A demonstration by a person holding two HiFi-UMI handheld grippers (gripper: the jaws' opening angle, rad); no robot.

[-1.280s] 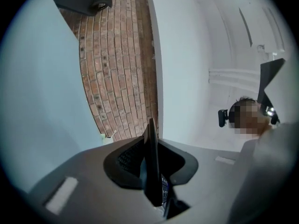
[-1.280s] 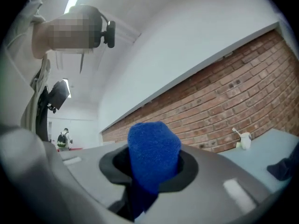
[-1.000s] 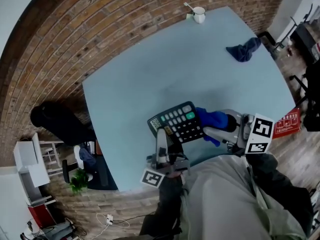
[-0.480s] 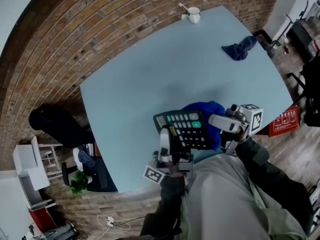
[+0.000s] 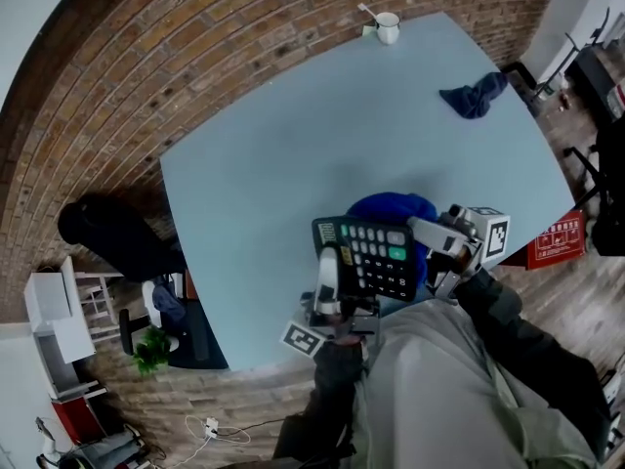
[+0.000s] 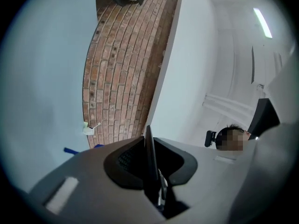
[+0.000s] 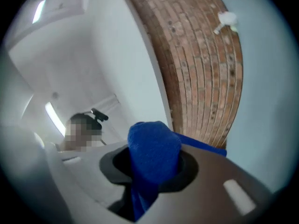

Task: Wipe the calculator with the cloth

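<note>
The black calculator (image 5: 376,257) is held off the light blue table (image 5: 283,154), keys facing up toward me. My left gripper (image 5: 329,270) grips its left edge; in the left gripper view that edge (image 6: 149,155) stands thin and upright between the jaws, which are closing on it. The bright blue cloth (image 5: 391,209) bulges out behind the calculator's far edge. My right gripper (image 5: 433,234) comes in from the right and is shut on that cloth. In the right gripper view the cloth (image 7: 153,149) fills the gap between the jaws.
A white mug (image 5: 389,27) with a spoon stands at the table's far corner. A second, dark blue cloth (image 5: 476,97) lies crumpled near the far right edge. A red sign (image 5: 557,242) sits beyond the right edge, and brick floor surrounds the table.
The calculator has shifted right and turned squarer to me. The right gripper rolled over and the blue cloth went from the calculator's right side to behind its far edge.
</note>
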